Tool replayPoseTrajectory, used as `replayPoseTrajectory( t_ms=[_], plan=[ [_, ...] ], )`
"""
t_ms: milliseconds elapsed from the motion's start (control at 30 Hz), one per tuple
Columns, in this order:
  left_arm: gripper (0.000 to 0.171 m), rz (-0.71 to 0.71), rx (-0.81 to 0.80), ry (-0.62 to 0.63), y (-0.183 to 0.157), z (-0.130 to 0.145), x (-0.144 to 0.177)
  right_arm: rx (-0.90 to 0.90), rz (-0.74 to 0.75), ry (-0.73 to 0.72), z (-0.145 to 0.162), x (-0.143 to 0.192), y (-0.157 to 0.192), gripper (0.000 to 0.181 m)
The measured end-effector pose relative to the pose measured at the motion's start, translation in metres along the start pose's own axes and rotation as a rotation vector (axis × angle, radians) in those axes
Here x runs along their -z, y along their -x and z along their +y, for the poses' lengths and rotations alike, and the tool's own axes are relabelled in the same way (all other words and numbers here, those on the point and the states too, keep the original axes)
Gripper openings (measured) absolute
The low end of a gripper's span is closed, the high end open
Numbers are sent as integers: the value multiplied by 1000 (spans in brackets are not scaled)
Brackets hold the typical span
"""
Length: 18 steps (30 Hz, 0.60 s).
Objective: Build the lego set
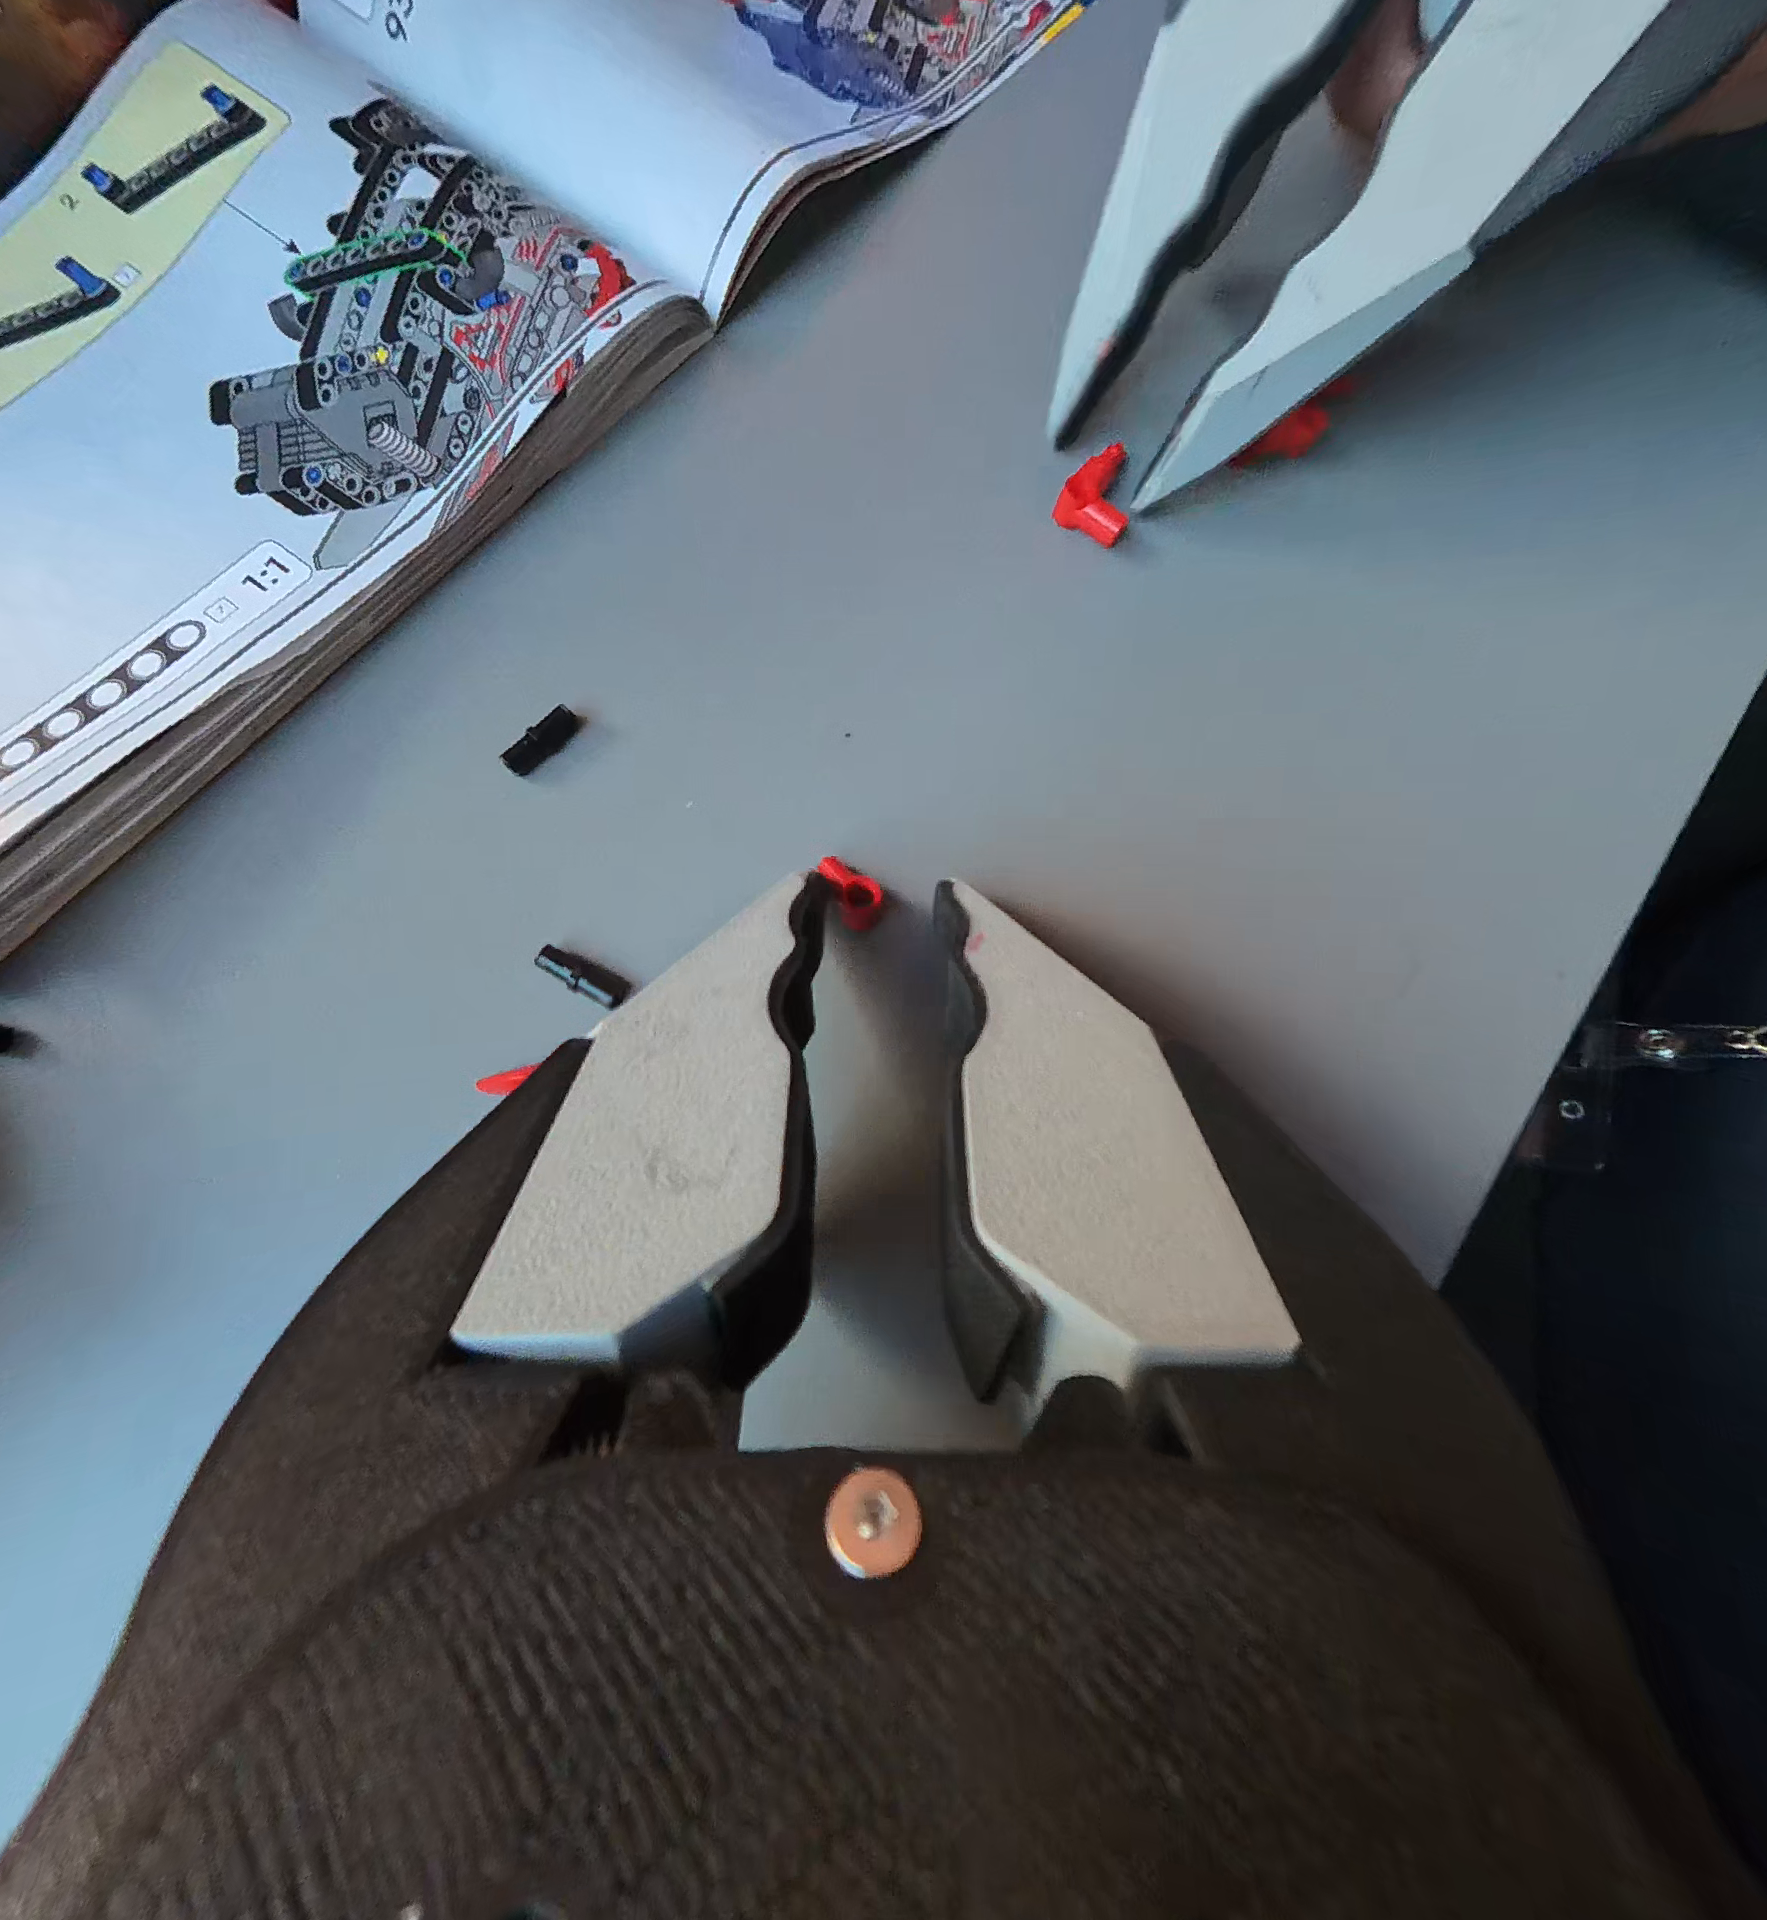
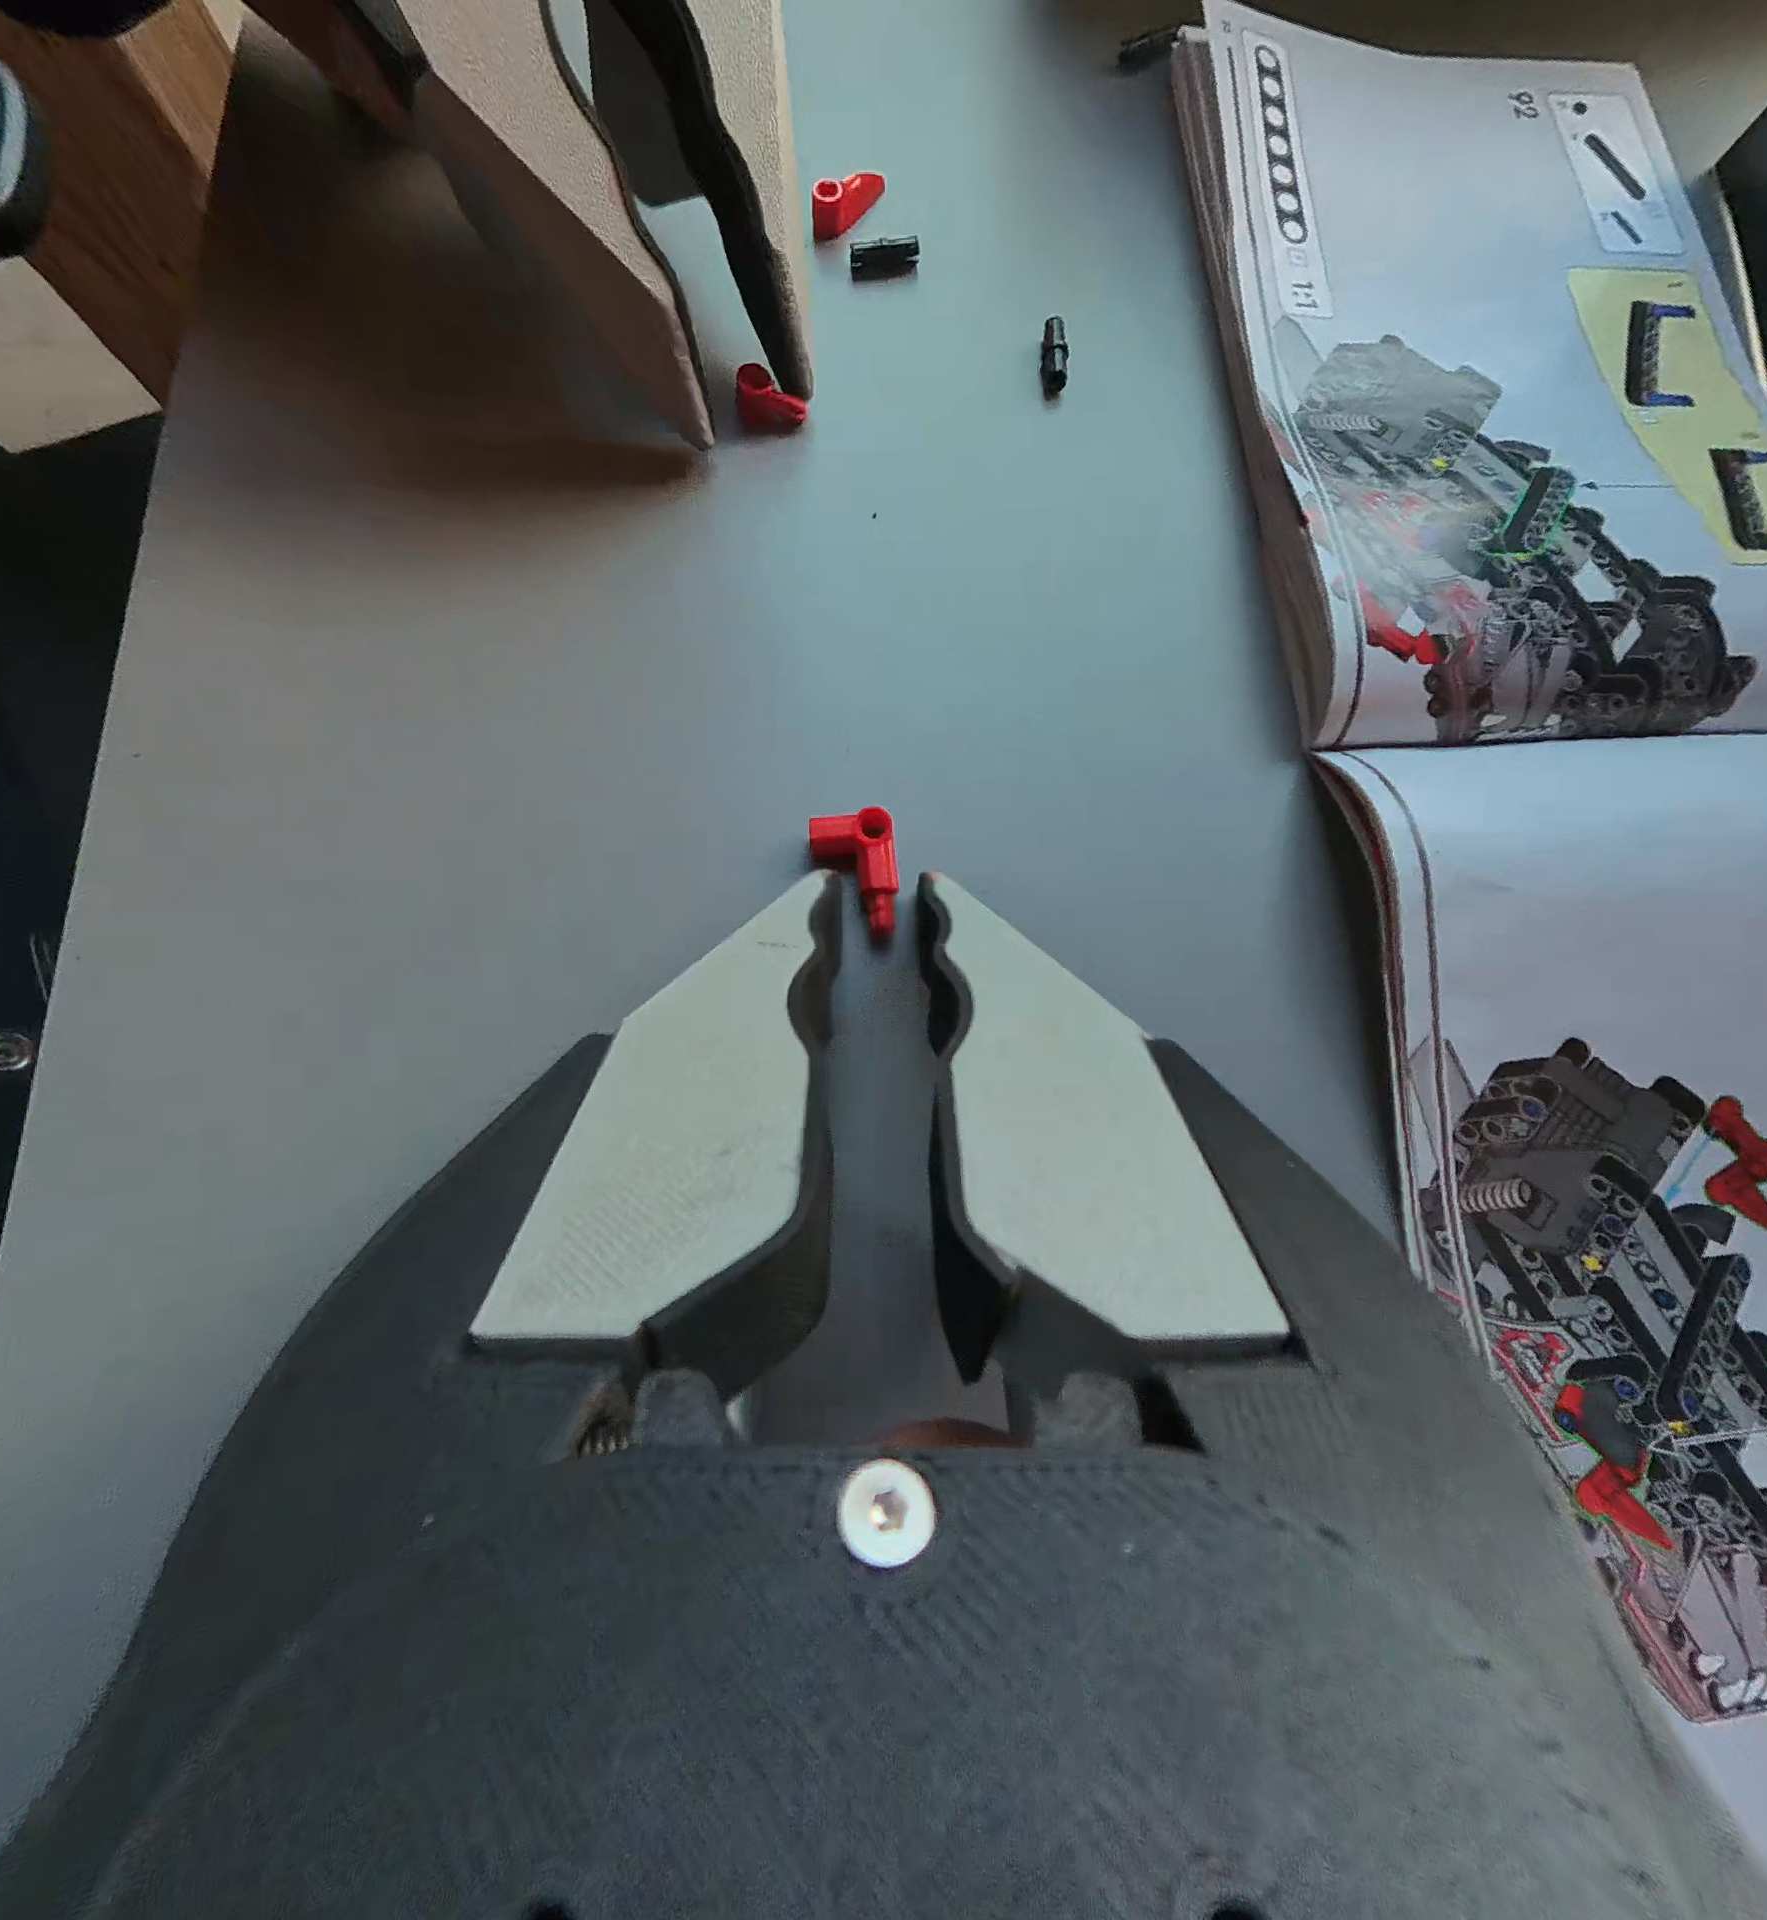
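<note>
My left gripper (image 1: 879,888) is open low over the grey table (image 1: 962,675). A small red connector (image 1: 851,891) lies just inside its left fingertip, and whether they touch I cannot tell. It also shows in the right wrist view (image 2: 770,400). My right gripper (image 2: 876,883) is open. A red angled connector (image 2: 863,842) lies on the table just ahead, its thin end between the fingertips. The left wrist view shows that gripper (image 1: 1102,473) and connector (image 1: 1092,499) at the upper right.
An open instruction booklet (image 1: 235,364) lies along one side of the table, also in the right wrist view (image 2: 1533,520). Loose black pins (image 1: 539,740) (image 1: 580,975) and another red piece (image 2: 848,203) lie nearby. A further red piece (image 1: 1284,431) sits behind the right gripper. The table edge (image 1: 1689,831) is close.
</note>
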<state>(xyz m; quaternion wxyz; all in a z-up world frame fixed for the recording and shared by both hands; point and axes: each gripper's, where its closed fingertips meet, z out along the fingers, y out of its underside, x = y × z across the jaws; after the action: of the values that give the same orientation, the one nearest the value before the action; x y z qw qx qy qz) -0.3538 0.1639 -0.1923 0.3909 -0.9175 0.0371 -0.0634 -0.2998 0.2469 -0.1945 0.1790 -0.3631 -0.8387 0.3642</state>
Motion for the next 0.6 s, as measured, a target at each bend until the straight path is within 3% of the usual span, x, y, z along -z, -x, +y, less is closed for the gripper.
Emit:
replayPoseTrajectory(
  t_ms=[33,200,600],
  plan=[
    [17,2,-2,-2,0,-1,-1,14,2,2,0,0,1,4],
    [4,17,2,3,-3,-3,-5,64,14,1,-3,-3,7,3],
    [4,79,8,5,-16,-12,-15,93,0,-45,-10,-1,12,5]
  ],
)
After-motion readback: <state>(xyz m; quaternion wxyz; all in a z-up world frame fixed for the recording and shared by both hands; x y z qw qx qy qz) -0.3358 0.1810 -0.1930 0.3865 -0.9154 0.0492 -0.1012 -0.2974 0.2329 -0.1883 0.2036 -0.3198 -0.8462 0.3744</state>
